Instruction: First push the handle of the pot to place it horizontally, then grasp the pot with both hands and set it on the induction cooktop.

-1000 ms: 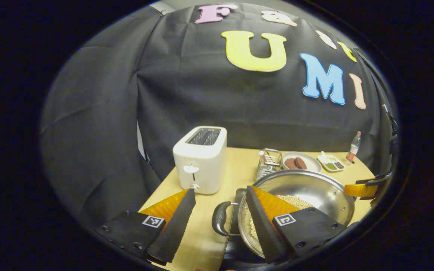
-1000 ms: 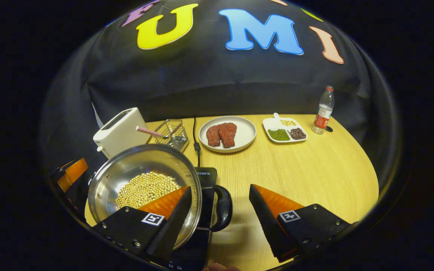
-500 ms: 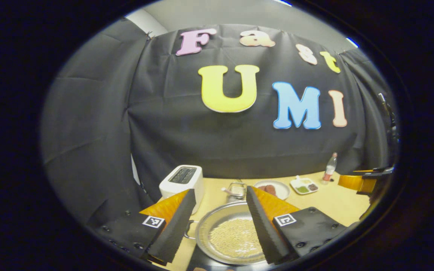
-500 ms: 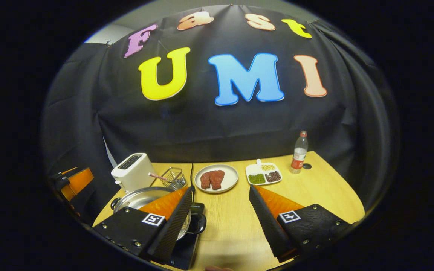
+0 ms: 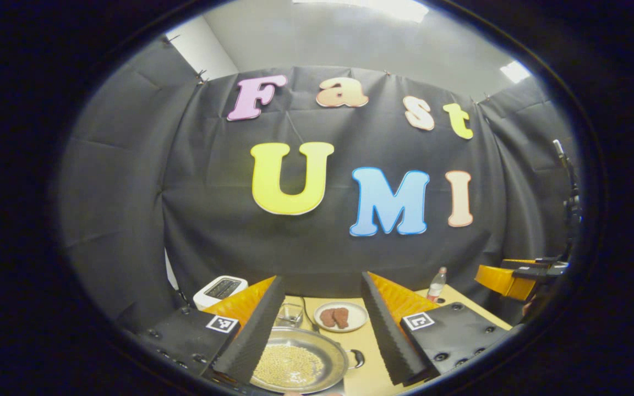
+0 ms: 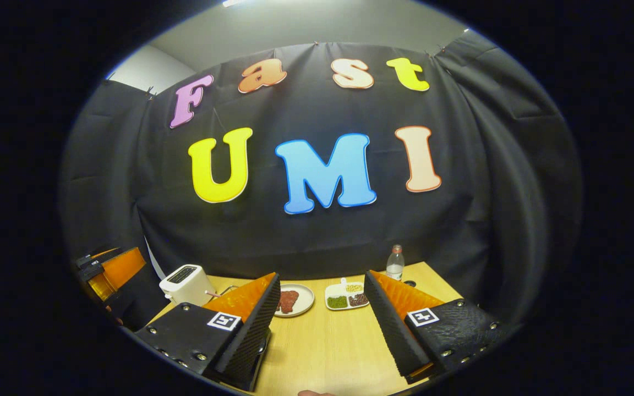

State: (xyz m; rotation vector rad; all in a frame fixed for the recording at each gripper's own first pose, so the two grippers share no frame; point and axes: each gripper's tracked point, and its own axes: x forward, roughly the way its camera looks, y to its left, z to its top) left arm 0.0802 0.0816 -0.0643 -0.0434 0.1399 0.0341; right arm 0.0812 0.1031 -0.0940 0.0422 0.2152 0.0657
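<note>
Your left gripper (image 5: 322, 324) and right gripper (image 6: 322, 324) hang high, jaws wide, holding nothing; pot (image 5: 300, 366) of beans sits below, near the plate (image 5: 356, 320).

A staged kitchen set inside a recording booth: black cloth walls (image 6: 487, 181) hang around a light wooden table (image 6: 328, 346) laid with a white toaster (image 6: 186, 284), a plate of meat (image 6: 293, 301), a divided dish of beans (image 6: 346, 297) and a water bottle (image 6: 394, 263).
</note>
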